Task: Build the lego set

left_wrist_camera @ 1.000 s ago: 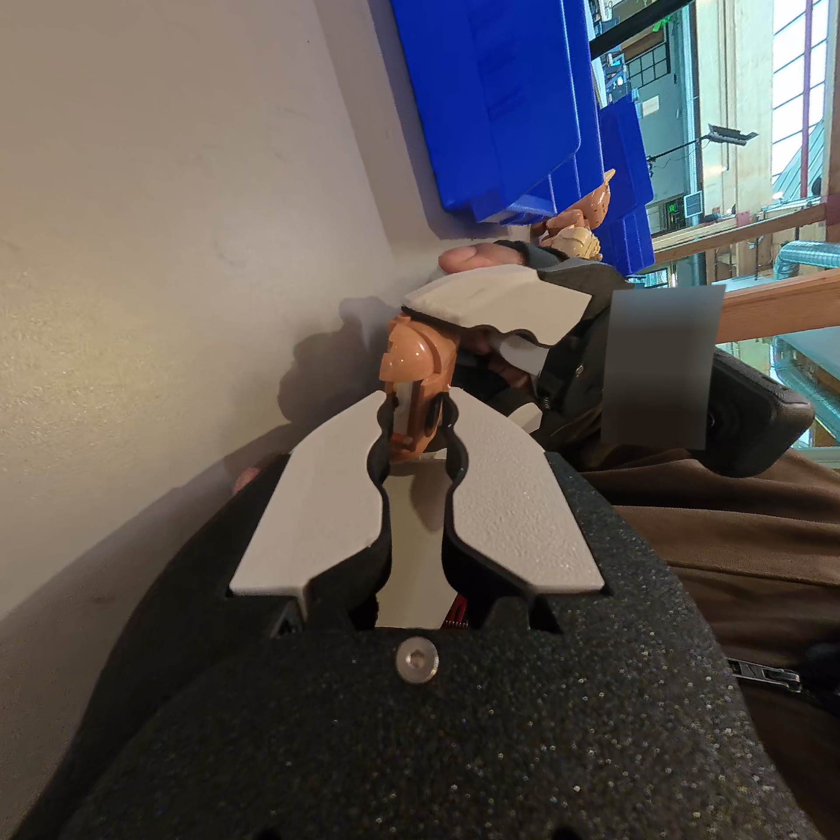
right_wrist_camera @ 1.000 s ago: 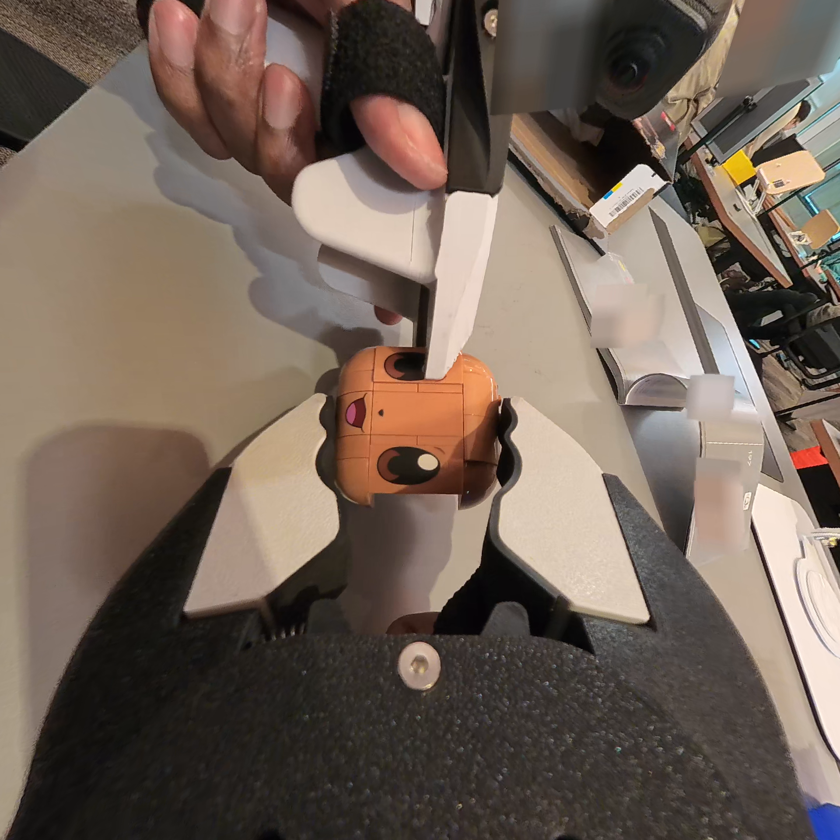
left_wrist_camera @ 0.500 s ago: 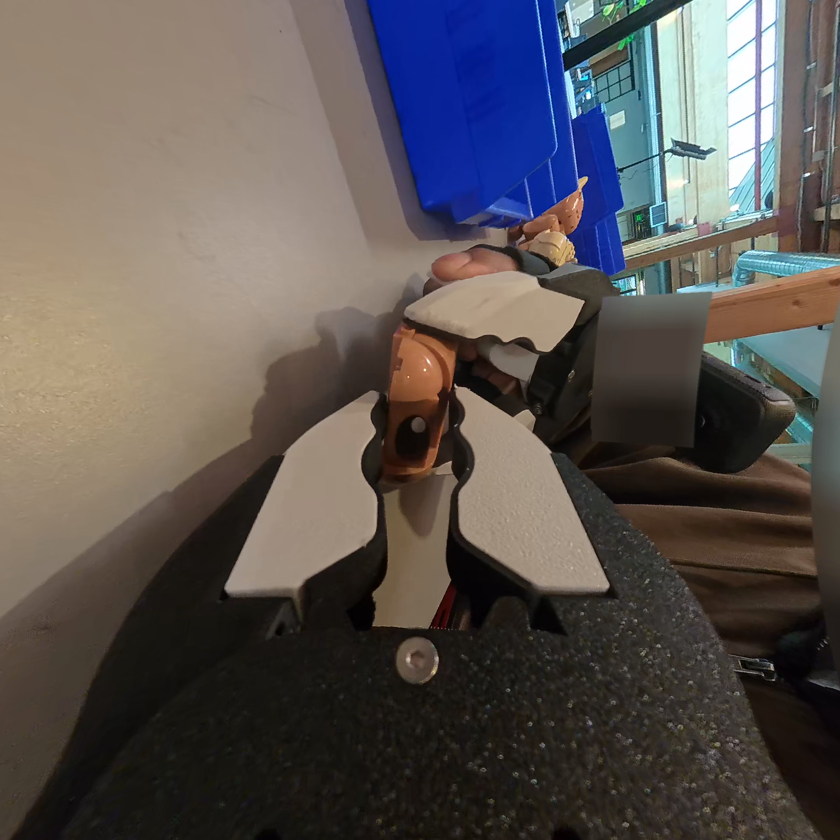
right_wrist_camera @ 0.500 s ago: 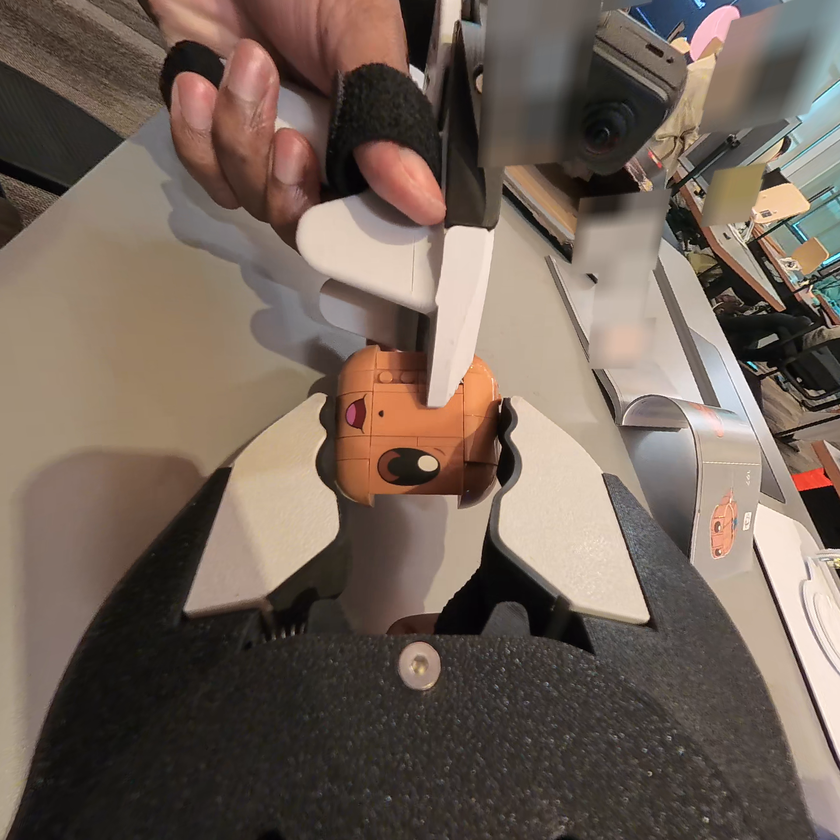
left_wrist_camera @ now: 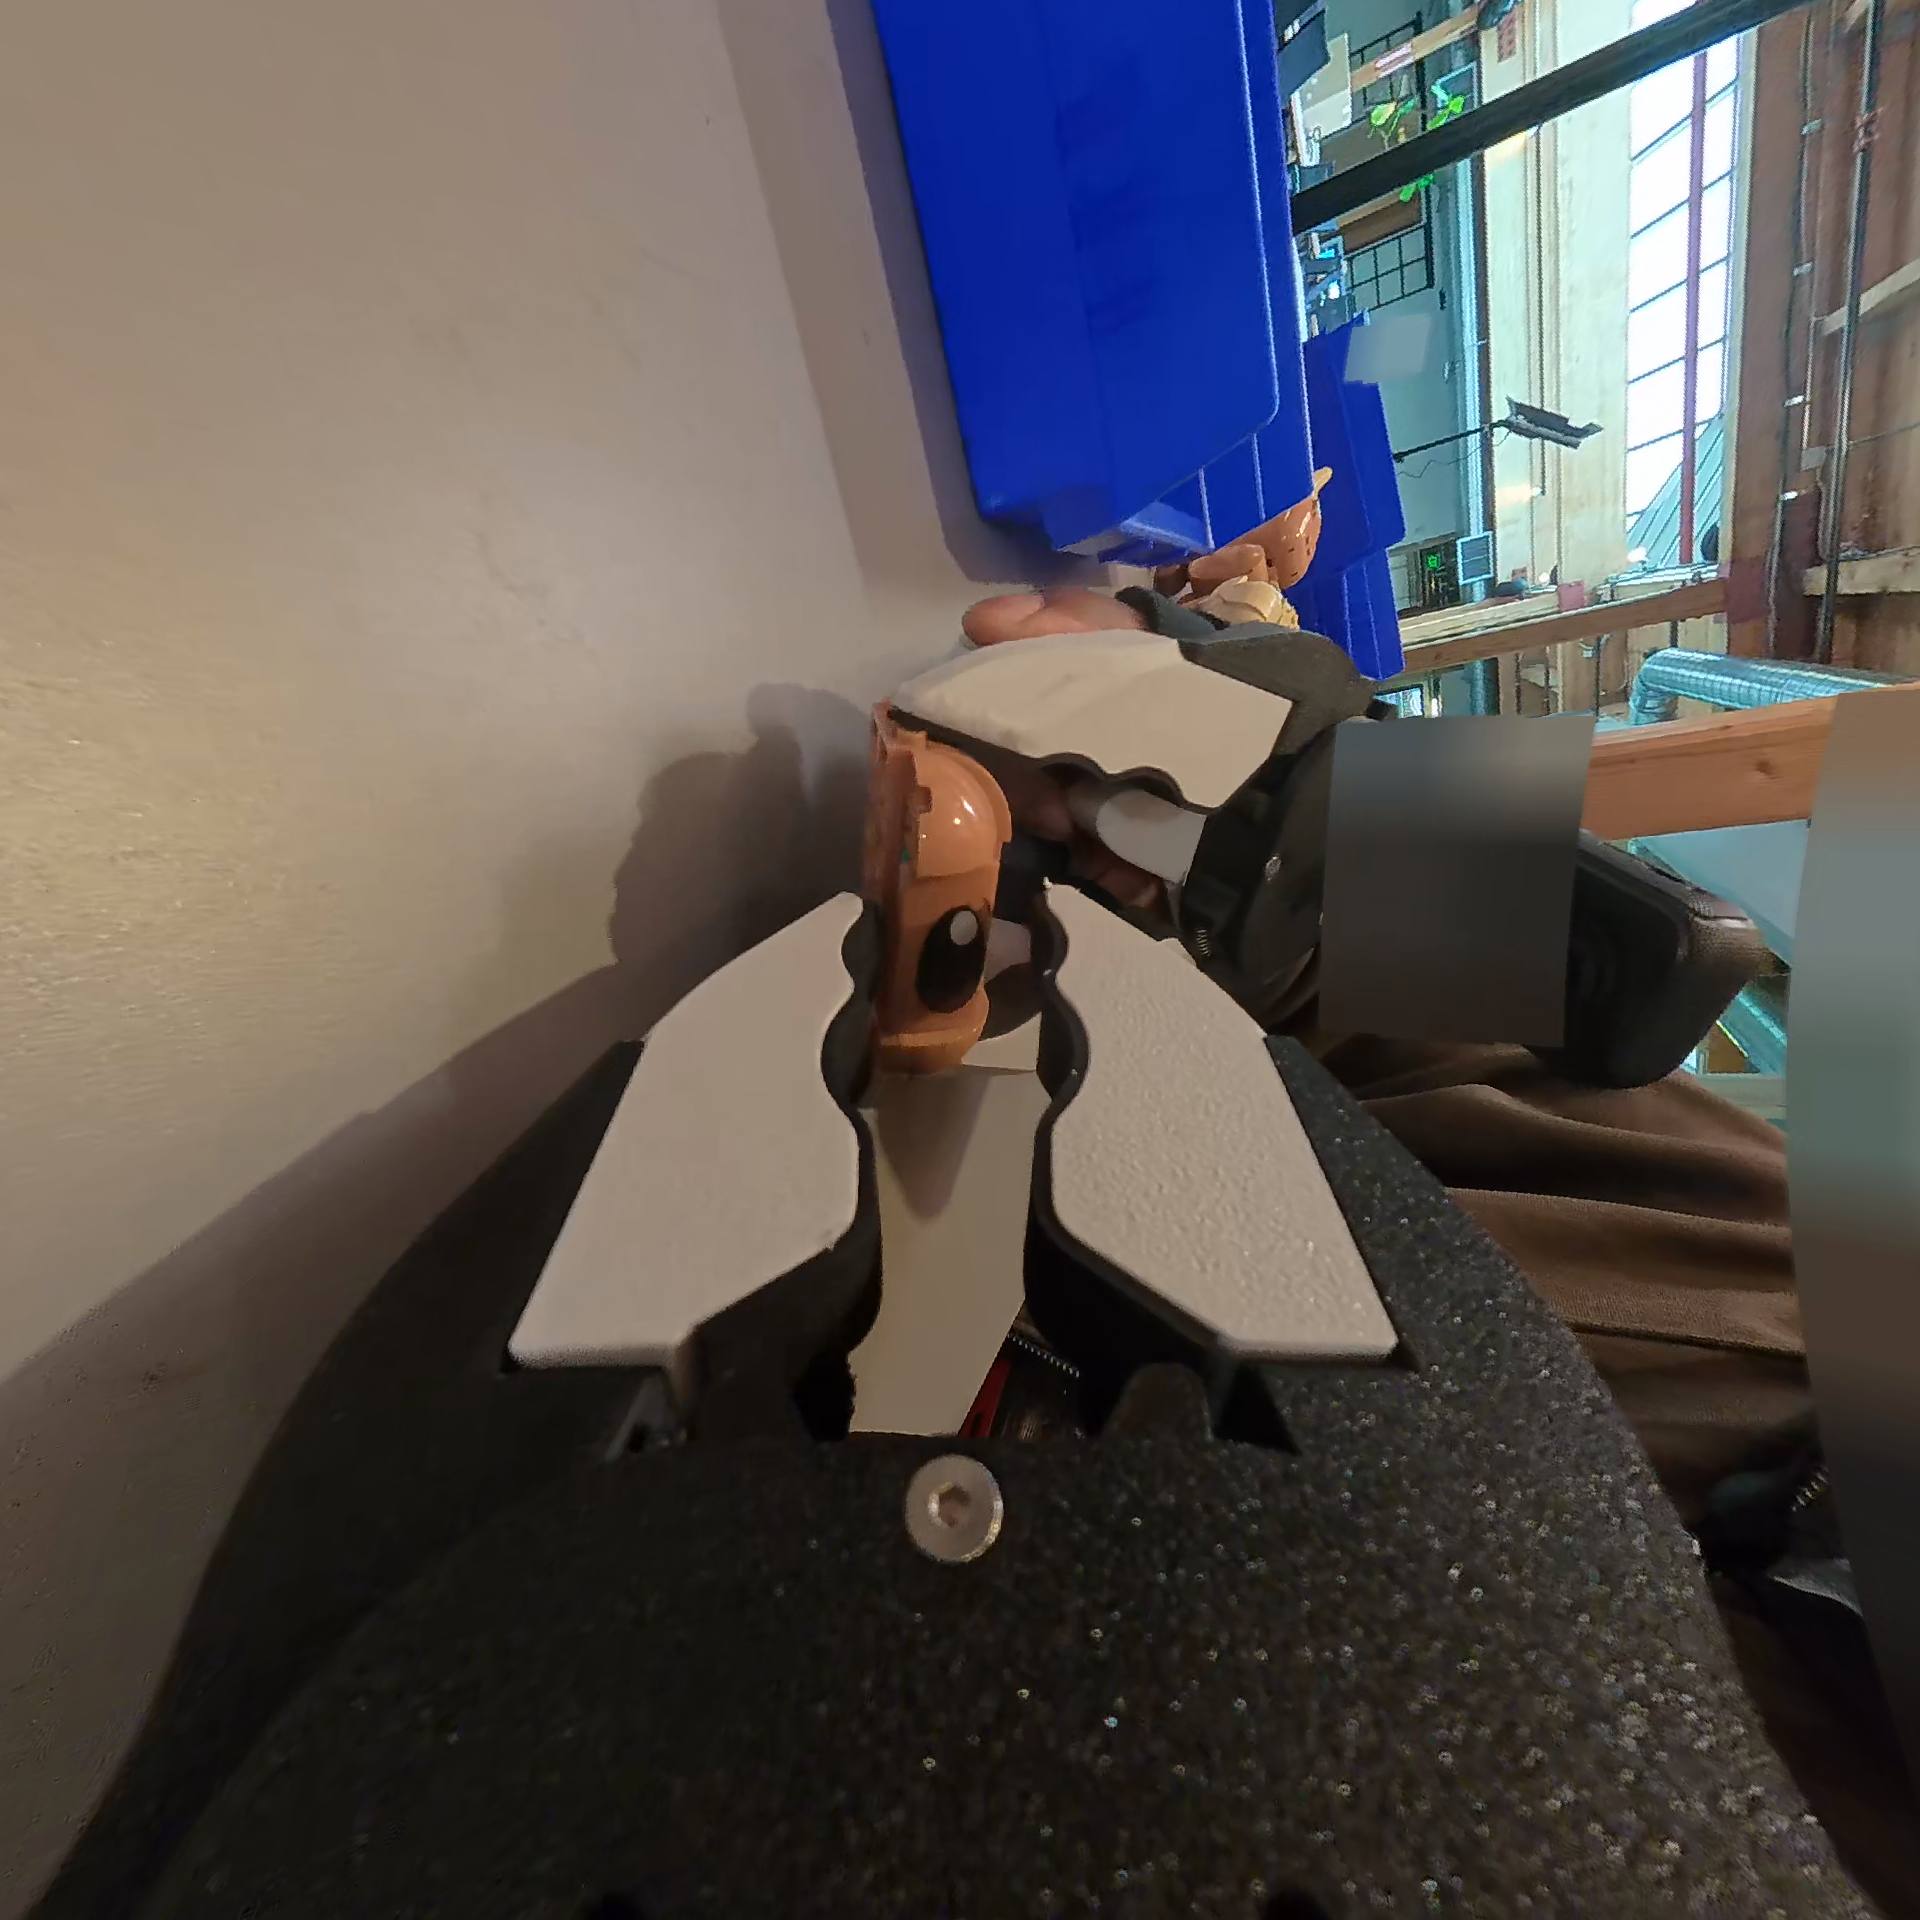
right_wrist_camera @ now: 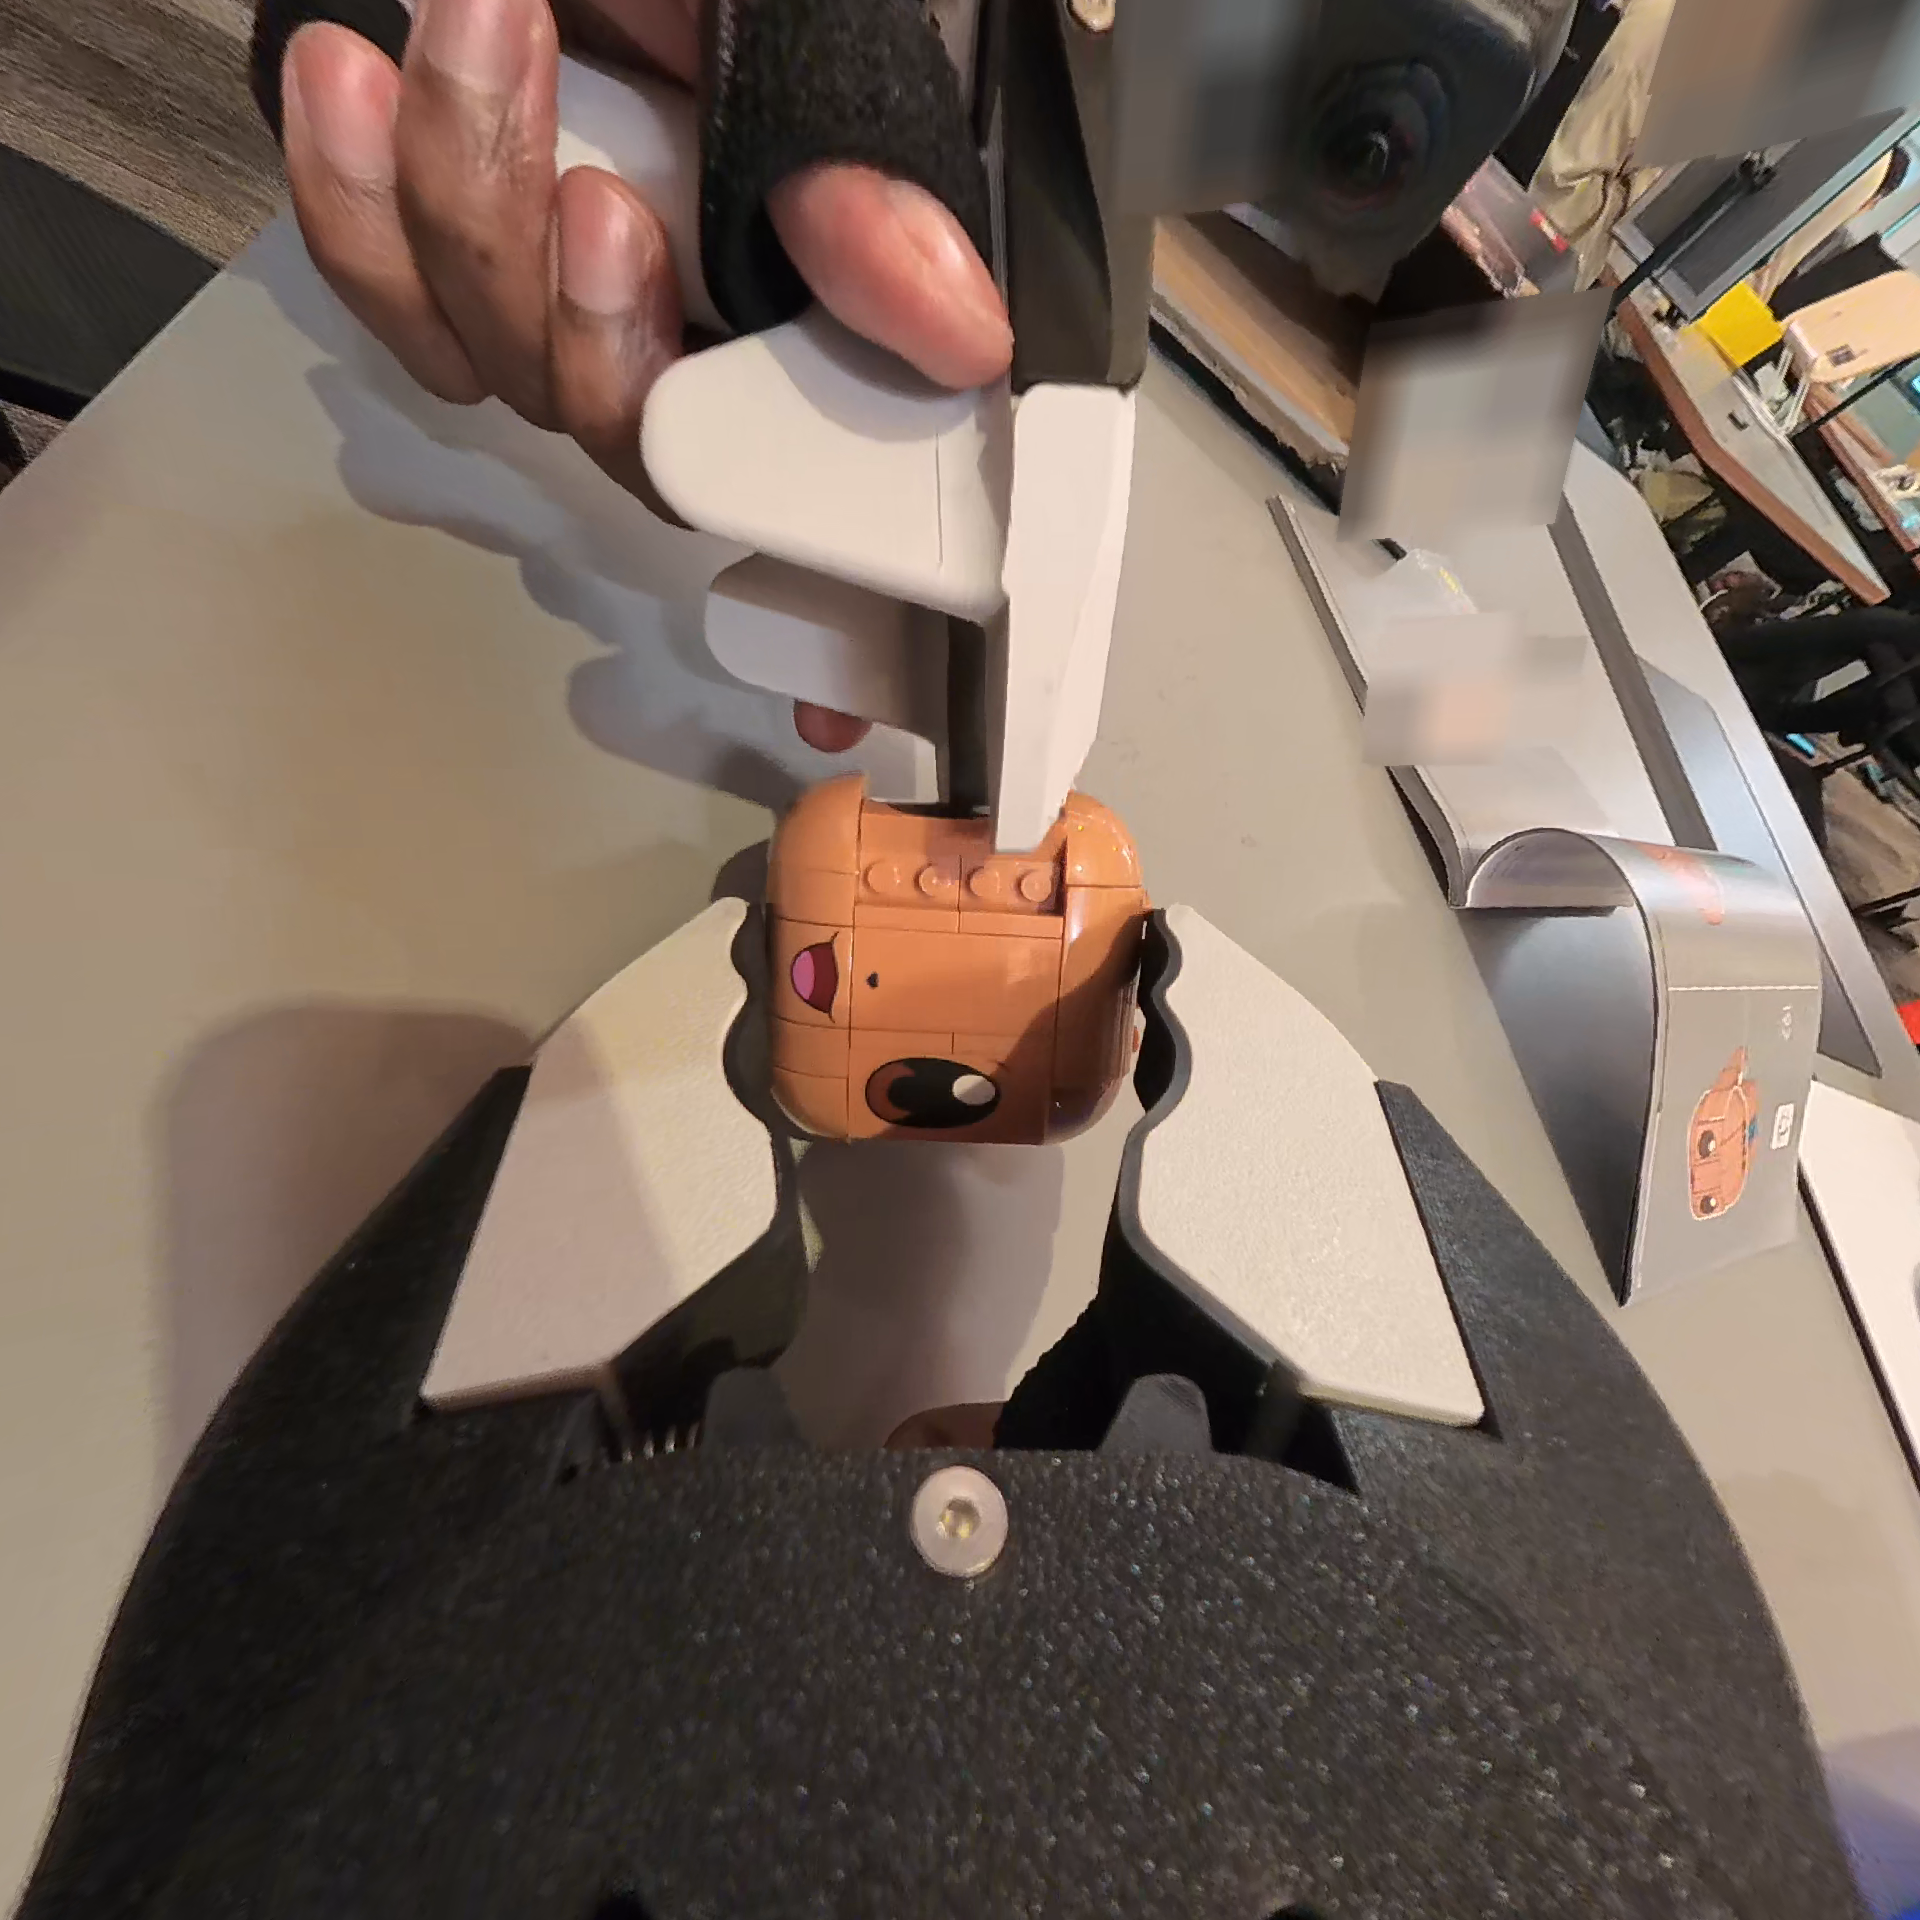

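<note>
1. the brown lego head (right_wrist_camera: 951,977) is a rounded cube of bricks with a printed eye, a small nose dot and a pink mouth on the face toward the right wrist camera; a row of studs shows near its top edge.
2. it is held above the grey table (right_wrist_camera: 260,727), between the two fingers of the right gripper (right_wrist_camera: 948,997), which press on its left and right sides, so these jaws are closed on the head.
3. the left gripper (left_wrist_camera: 951,971) comes from the far side; in the right wrist view one of its grey fingers (right_wrist_camera: 1060,623) reaches down onto the top of the head.
4. in the left wrist view the head (left_wrist_camera: 935,914) sits between the tips of the left gripper; the jaws are narrow, but i cannot tell if they really clamp it.
5. a hand (right_wrist_camera: 582,208) with a black strap holds the left gripper.
6. a folded instruction booklet (right_wrist_camera: 1704,1091) stands on the table to the right.
7. blue bins (left_wrist_camera: 1091,260) are on the table behind.
</note>
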A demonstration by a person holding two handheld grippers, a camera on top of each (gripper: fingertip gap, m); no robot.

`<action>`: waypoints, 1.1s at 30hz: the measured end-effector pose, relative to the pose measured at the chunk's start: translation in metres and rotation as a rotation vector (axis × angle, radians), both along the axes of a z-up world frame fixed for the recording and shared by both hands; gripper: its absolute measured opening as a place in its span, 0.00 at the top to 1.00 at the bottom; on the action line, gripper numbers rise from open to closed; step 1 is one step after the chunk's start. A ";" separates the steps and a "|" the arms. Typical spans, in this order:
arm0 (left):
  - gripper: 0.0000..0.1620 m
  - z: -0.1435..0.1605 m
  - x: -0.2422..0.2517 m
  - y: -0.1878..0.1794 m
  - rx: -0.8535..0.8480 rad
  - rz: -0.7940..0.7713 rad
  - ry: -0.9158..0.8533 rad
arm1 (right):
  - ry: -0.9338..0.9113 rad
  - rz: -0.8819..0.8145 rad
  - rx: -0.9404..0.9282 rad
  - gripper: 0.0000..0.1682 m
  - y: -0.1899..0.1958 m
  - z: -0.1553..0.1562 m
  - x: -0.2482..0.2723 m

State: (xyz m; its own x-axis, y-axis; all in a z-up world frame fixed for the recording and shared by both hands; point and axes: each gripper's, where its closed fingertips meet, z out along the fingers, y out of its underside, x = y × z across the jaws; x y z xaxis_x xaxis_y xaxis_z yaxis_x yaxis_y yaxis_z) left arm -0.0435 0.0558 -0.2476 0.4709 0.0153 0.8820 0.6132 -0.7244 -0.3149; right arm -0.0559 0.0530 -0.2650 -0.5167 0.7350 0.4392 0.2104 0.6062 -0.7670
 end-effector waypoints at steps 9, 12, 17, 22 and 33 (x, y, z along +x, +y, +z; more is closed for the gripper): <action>0.83 0.006 0.000 -0.002 0.014 0.005 -0.009 | -0.022 -0.014 -0.001 0.59 0.002 -0.003 -0.001; 0.84 0.006 0.001 -0.002 0.012 0.008 -0.006 | -0.024 -0.016 0.000 0.59 0.002 -0.003 -0.001; 0.85 0.007 0.002 -0.002 0.020 0.009 0.040 | -0.030 -0.017 0.003 0.59 0.002 -0.004 -0.001; 0.90 0.008 0.002 -0.002 0.027 0.006 0.076 | -0.031 -0.016 0.004 0.59 0.002 -0.004 -0.001; 0.97 0.003 0.002 0.000 0.030 0.018 0.077 | -0.034 -0.021 0.008 0.59 0.002 -0.005 -0.002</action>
State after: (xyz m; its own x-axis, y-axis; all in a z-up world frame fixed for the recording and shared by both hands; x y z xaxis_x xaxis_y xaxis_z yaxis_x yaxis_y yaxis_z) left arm -0.0418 0.0557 -0.2448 0.5377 -0.0017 0.8431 0.5990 -0.7030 -0.3834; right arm -0.0574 0.0553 -0.2700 -0.5156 0.7426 0.4274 0.2493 0.6073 -0.7544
